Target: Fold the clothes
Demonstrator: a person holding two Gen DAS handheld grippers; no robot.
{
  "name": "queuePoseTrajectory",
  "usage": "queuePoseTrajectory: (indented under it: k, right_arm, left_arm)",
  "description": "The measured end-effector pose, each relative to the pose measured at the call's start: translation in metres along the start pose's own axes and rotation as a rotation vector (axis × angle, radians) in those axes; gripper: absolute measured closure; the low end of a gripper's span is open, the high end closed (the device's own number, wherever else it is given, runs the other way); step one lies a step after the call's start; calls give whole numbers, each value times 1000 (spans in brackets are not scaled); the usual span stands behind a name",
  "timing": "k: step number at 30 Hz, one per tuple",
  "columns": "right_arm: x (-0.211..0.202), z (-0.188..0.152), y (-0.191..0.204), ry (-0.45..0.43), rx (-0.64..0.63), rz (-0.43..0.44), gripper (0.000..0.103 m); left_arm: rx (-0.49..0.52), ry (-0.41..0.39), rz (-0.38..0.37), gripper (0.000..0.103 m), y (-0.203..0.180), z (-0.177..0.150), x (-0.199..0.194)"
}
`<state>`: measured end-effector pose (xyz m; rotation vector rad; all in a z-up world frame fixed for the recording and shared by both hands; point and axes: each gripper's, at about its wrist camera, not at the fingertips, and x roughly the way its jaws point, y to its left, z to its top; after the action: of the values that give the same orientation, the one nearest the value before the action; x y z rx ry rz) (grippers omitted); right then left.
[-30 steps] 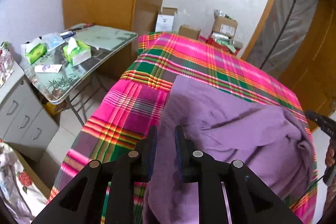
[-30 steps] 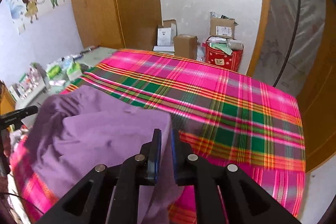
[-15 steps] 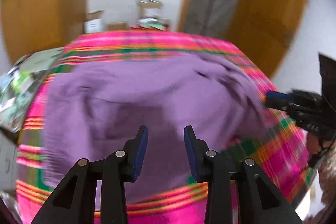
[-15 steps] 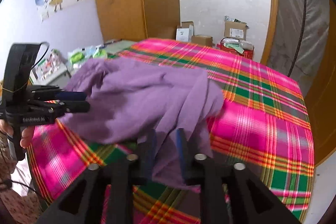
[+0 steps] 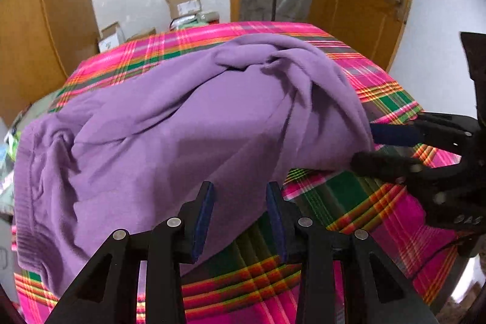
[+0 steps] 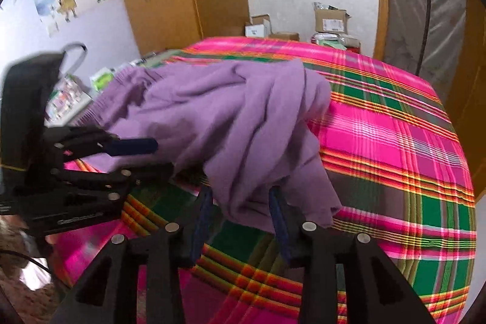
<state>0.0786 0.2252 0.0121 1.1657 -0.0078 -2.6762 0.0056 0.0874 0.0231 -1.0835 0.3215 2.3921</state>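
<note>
Presently: left tool (image 5: 240, 220), jaws parted, empty, over the near hem. Purple garment (image 5: 182, 123), rumpled and bunched, lies on the plaid bed (image 5: 349, 202). Right tool (image 6: 240, 220), jaws parted, cloth edge between them, not pinched. Advice: pull corners taut, flatten before creasing.

A purple sweatshirt (image 5: 188, 123) lies rumpled and bunched on the plaid bedspread (image 5: 358, 199), ribbed hem toward the bedspread's left edge, folds heaped toward its far side.
</note>
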Motion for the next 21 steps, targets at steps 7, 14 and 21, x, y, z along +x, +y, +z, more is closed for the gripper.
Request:
queuePoseTrajectory:
  k: [7,14,21]
  right_arm:
    - [-5,6,-5,-54,5,12,93]
    - [-22,19,-2,-104,-45,0,96]
    - [-39,40,-18,-165,-70,-109,96]
  left_arm:
    - [62,-2,53,66,-12,2,10]
    - [56,23,77,66,-10,4,20]
    - [-89,-24,27,94,23,17,11]
